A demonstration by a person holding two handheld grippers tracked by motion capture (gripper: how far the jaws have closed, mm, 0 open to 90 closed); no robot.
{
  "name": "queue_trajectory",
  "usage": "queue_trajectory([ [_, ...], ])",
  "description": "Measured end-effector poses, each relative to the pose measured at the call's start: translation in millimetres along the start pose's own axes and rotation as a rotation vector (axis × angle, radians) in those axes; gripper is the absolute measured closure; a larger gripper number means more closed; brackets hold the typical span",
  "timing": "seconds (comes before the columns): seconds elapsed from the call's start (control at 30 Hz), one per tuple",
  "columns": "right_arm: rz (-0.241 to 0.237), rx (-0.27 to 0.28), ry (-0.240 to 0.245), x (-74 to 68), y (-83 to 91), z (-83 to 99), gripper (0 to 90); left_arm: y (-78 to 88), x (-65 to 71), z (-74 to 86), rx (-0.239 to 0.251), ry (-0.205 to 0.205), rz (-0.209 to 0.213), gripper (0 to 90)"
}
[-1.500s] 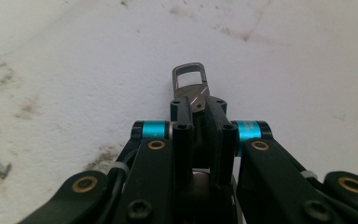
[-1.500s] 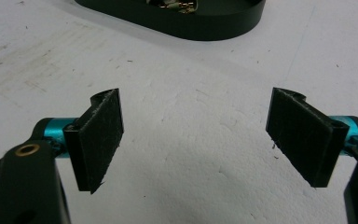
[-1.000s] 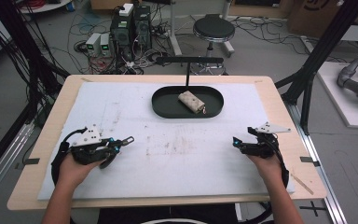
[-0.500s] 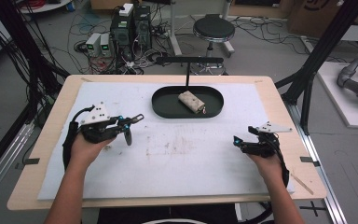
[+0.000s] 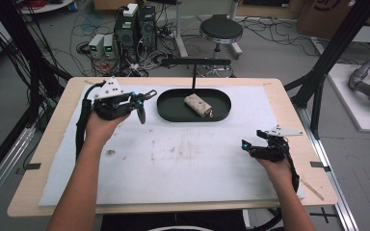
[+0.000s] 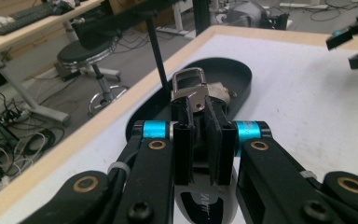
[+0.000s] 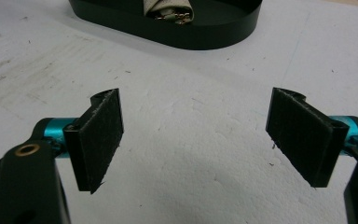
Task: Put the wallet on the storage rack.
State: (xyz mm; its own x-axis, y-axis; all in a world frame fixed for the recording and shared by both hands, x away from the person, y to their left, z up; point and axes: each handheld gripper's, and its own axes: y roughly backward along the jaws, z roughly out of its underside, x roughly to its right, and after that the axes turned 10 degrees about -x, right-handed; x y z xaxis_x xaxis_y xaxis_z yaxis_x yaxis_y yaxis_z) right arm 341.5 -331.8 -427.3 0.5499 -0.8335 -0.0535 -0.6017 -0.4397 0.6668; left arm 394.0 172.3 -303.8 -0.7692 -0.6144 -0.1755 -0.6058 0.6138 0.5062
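My left gripper [image 5: 147, 96] hovers above the table's left side, just left of the black oval tray [image 5: 168, 111]. It is shut on a small black item with a metal buckle [image 6: 189, 88]. The item's dark lower part [image 5: 141, 114] hangs below the jaws. In the left gripper view the left gripper [image 6: 199, 121] points at the tray [image 6: 235, 74]. A beige rolled bundle [image 5: 197, 105] lies in the tray. My right gripper [image 5: 250, 144] rests low at the table's right side. In the right gripper view the right gripper [image 7: 196, 140] stands open over bare white mat.
A thin black post with a crossbar [image 5: 196, 61] rises from the tray's far edge. A white mat [image 5: 183, 163] covers the wooden tabletop. A stool [image 5: 220, 30], cables and electronics boxes stand on the floor beyond the table.
My left hand has risen and moved away from the near left edge toward the tray, carrying the buckled item. The right hand has stayed where it was.
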Motion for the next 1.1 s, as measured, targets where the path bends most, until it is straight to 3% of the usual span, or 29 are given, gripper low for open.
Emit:
queue_trajectory([
  [0.23, -0.005, 0.002, -0.013, 2.5, 0.1, 0.6, 19.3, -26.0, -20.5, -28.4, -0.024, 0.023, -0.045, 81.9],
  [0.53, -0.008, 0.005, -0.017, 4.4, -0.9, 0.5, 19.4, -60.4, -34.4, -53.0, -0.039, 0.028, -0.075, 81.9],
  [0.8, -0.010, 0.007, -0.016, 4.2, 0.8, 1.1, 19.4, -85.9, -45.4, -57.5, -0.088, 0.048, -0.100, 81.8],
  [1.1, -0.013, 0.002, -0.021, 5.8, 1.4, 2.4, 19.4, -100.8, -48.3, -52.3, -0.137, 0.050, -0.130, 81.7],
])
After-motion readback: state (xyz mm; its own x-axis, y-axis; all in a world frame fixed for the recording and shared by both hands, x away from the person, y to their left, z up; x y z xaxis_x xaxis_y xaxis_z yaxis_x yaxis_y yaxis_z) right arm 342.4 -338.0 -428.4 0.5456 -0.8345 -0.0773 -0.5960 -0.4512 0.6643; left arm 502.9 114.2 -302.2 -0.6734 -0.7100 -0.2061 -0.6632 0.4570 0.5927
